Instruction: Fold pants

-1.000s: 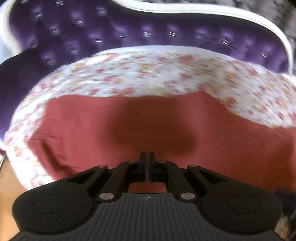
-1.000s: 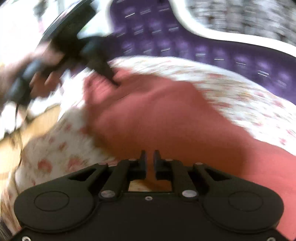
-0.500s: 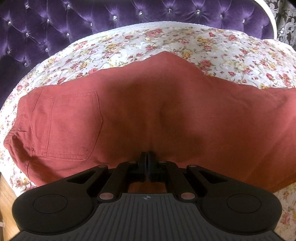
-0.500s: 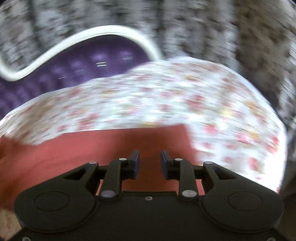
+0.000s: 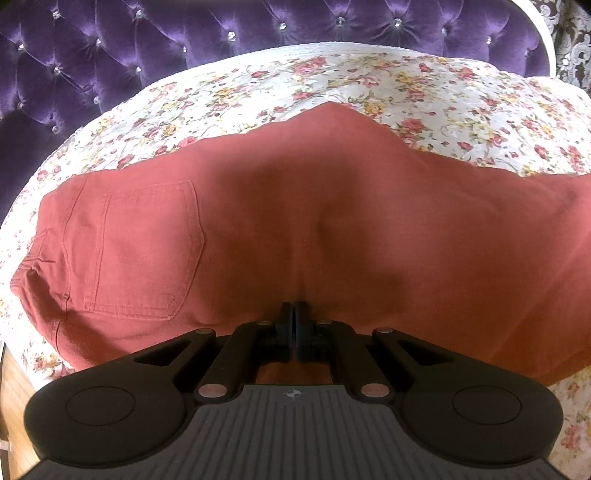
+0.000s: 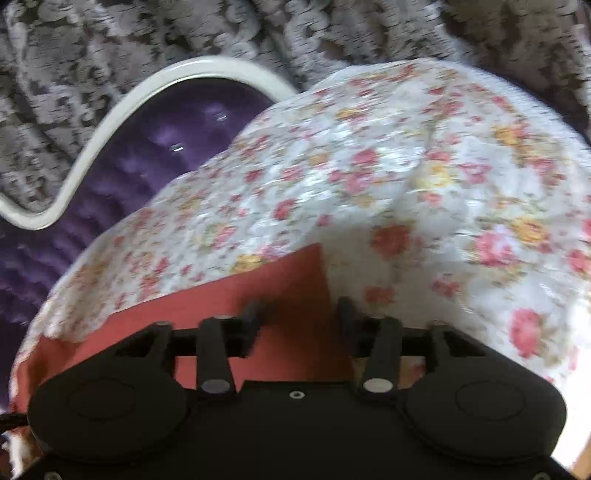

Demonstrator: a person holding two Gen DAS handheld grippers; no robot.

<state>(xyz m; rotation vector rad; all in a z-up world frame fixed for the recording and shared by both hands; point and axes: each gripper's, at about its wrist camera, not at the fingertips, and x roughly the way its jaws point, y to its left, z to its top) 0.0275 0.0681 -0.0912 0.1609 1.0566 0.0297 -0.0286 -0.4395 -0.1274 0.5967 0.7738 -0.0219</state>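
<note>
Rust-red pants [image 5: 388, 229] lie flat across the flowered bedsheet [image 5: 369, 85], with a back pocket [image 5: 147, 247] facing up at the left. My left gripper [image 5: 294, 307] is shut at the near edge of the pants, and the cloth puckers into a crease running up from its tips. In the right wrist view the square end of a pant leg [image 6: 291, 280] lies on the sheet. My right gripper [image 6: 300, 304] hovers over that end, its jaws opening wide, with the leg's corner below the gap and nothing pinched.
A purple tufted headboard [image 5: 184, 44] with a white frame [image 6: 110, 122] runs behind the bed. Patterned grey wallpaper [image 6: 332, 33] is beyond it. Wooden floor [image 5: 11, 398] shows at the bed's near left edge. The sheet [image 6: 424, 177] drops off at the right.
The right gripper swept away from the other hand to the leg end of the pants and its jaws spread apart. The left gripper settled lower, staying shut, and has held still since.
</note>
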